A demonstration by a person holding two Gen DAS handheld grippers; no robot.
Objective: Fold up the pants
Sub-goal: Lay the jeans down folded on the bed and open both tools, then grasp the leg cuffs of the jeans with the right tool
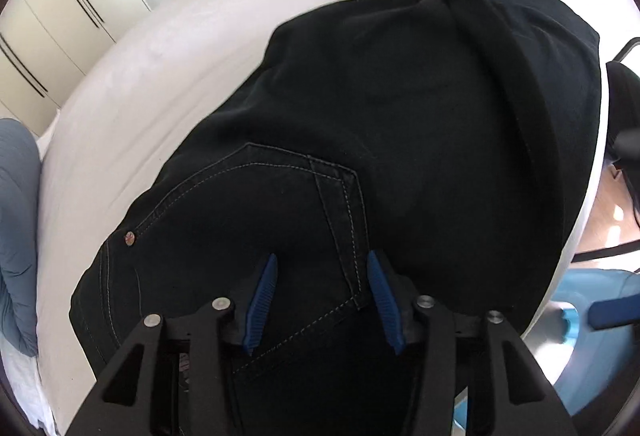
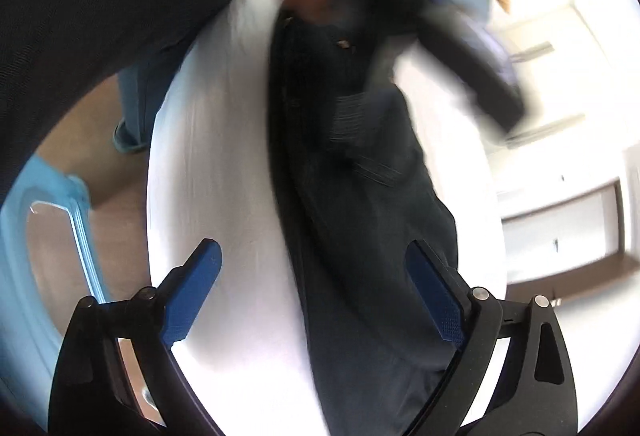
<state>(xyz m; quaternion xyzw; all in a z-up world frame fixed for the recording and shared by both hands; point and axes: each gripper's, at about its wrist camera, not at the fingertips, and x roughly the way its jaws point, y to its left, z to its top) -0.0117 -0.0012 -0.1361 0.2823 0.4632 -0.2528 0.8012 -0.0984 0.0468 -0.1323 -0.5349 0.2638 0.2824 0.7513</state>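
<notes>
Black pants [image 1: 380,123] lie spread on a white round table [image 1: 132,107], waist end and stitched back pocket toward me, legs bunched at the far side. My left gripper [image 1: 322,300] is open, its blue pads just above the pocket area, holding nothing. In the blurred right wrist view the pants [image 2: 360,220] run as a dark strip up the table [image 2: 216,171]. My right gripper [image 2: 314,288] is wide open above the cloth, empty. The other hand and gripper show blurred at the top, over the pants' far end.
Cream cupboards [image 1: 68,19] stand beyond the table at left. A light blue plastic stool [image 2: 44,236] sits on the wooden floor beside the table; it also shows in the left wrist view [image 1: 592,300]. The person's blue-trousered legs [image 2: 136,103] stand by the table edge.
</notes>
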